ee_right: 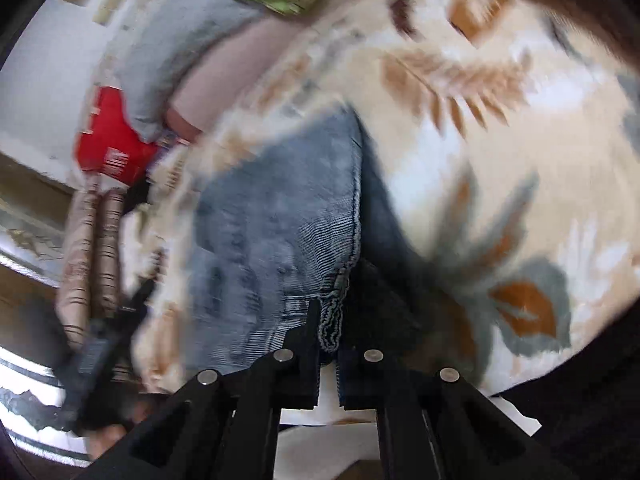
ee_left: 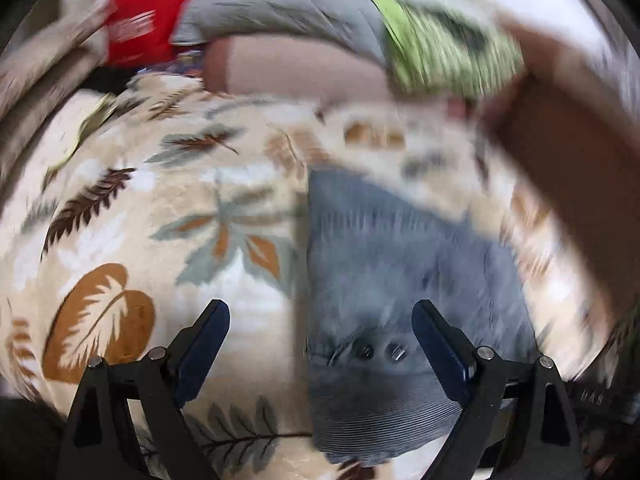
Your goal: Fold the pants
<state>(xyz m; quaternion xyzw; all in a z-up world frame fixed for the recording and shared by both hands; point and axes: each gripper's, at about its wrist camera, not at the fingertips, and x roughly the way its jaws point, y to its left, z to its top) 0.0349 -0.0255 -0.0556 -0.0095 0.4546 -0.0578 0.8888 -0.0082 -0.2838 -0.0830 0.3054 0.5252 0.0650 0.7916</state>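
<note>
Blue denim pants lie on a cream blanket with a leaf print. In the left wrist view my left gripper is open and empty, its fingers standing above the pants near two metal buttons. In the right wrist view my right gripper is shut on a thick hemmed edge of the pants and holds it lifted above the blanket. Both views are blurred by motion.
A red bag, a grey pillow and a green patterned cloth lie at the far edge of the bed. The left gripper's black frame shows at lower left in the right wrist view.
</note>
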